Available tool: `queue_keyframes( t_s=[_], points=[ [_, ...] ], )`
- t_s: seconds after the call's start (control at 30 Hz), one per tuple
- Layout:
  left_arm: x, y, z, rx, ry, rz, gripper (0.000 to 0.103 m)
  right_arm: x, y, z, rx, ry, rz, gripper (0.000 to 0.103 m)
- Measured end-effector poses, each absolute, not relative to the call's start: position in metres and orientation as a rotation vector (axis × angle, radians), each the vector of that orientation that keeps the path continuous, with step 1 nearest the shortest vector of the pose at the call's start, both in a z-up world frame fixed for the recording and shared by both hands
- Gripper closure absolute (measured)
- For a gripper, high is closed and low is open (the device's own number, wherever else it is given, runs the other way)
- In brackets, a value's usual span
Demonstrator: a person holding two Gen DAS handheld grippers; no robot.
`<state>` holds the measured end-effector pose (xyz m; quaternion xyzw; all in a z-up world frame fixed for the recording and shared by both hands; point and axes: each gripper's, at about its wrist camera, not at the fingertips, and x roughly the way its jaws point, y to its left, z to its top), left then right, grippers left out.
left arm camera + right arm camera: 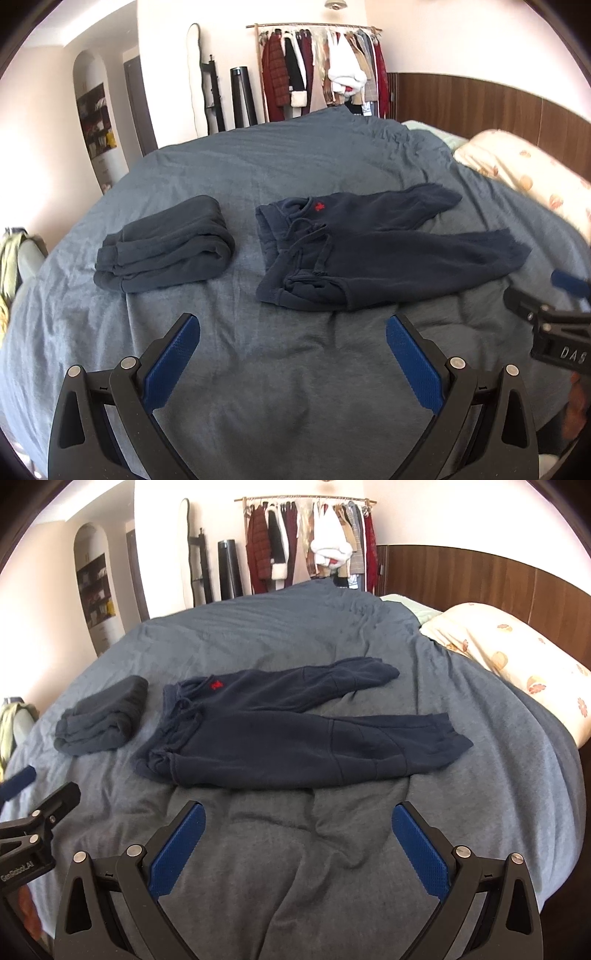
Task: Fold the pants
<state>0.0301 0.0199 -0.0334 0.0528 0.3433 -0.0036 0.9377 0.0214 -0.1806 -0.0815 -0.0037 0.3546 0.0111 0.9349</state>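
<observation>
Item 1: navy pants (295, 731), unfolded, flat mid-bed on grey-blue duvet (295, 849), waistband left, 2 legs spread rightward. Item 2: folded dark garment (166, 247), just left of pants. Left gripper (291, 336) and right gripper (297, 819): jaws spread wide, holding nothing, near edge. Pillow (517, 664) far right.

"DAS" on right gripper (561, 306); "GenRobot.AI" on left gripper (26, 812)

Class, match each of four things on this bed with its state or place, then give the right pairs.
1 navy pants
2 grey garment
3 pillow
4 left tongs

a folded bundle
b open, holding nothing
c spread flat, legs apart
d by the headboard

Pairs: 1-c, 2-a, 3-d, 4-b
</observation>
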Motion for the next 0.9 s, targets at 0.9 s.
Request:
queue_keyframes(
  t_s=[0.9],
  points=[
    [0.13, 0.011, -0.083, 0.465, 0.907, -0.225, 0.021, 0.121, -0.157, -0.144, -0.385, 1.017, -0.002, 0.019]
  ],
)
